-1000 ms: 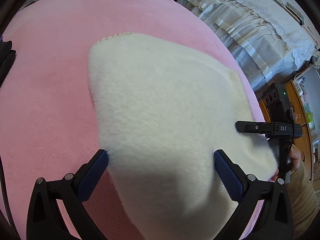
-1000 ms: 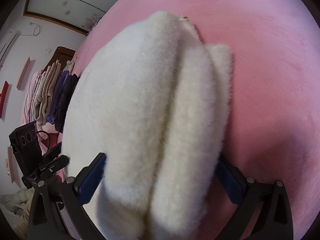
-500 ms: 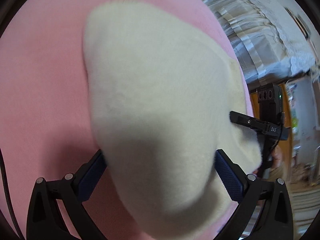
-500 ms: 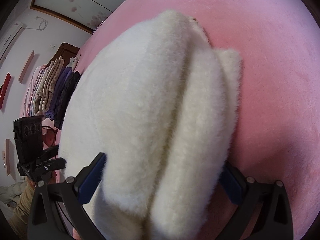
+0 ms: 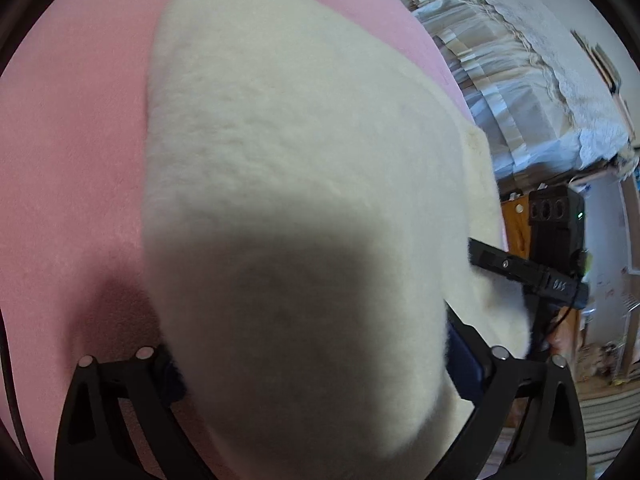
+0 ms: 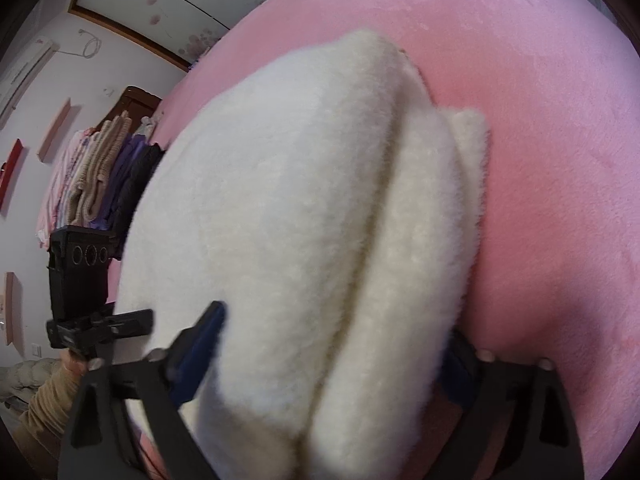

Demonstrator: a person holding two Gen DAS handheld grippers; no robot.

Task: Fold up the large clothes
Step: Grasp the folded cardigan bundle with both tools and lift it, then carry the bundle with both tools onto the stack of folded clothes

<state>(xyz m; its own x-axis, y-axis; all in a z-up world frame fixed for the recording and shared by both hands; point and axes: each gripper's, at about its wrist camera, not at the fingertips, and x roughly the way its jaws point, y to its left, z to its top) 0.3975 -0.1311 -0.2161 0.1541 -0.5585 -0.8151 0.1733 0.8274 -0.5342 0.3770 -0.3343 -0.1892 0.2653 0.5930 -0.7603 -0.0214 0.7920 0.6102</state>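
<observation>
A thick, fluffy white garment (image 5: pixel 304 184) lies folded in layers on the pink bed cover (image 5: pixel 68 152). My left gripper (image 5: pixel 316 364) straddles its near edge, and the fleece bulges between the two fingers and hides the blue pads. In the right wrist view the same garment (image 6: pixel 304 240) shows stacked folds. My right gripper (image 6: pixel 332 344) has its fingers on either side of the bundle, pressing into the thick end. The right gripper (image 5: pixel 528 272) shows at the garment's far side in the left wrist view. The left gripper (image 6: pixel 96 324) shows at the left in the right wrist view.
The pink cover (image 6: pixel 560 160) spreads wide to the right of the garment. A second bed with white frilled bedding (image 5: pixel 520 64) stands beyond the pink bed. Hanging clothes (image 6: pixel 100 176) line the wall at the left. A wooden cabinet (image 5: pixel 516 224) stands by the bed edge.
Both grippers have pushed in on the garment's ends and their fingers have narrowed onto the fleece. The garment now fills more of both views.
</observation>
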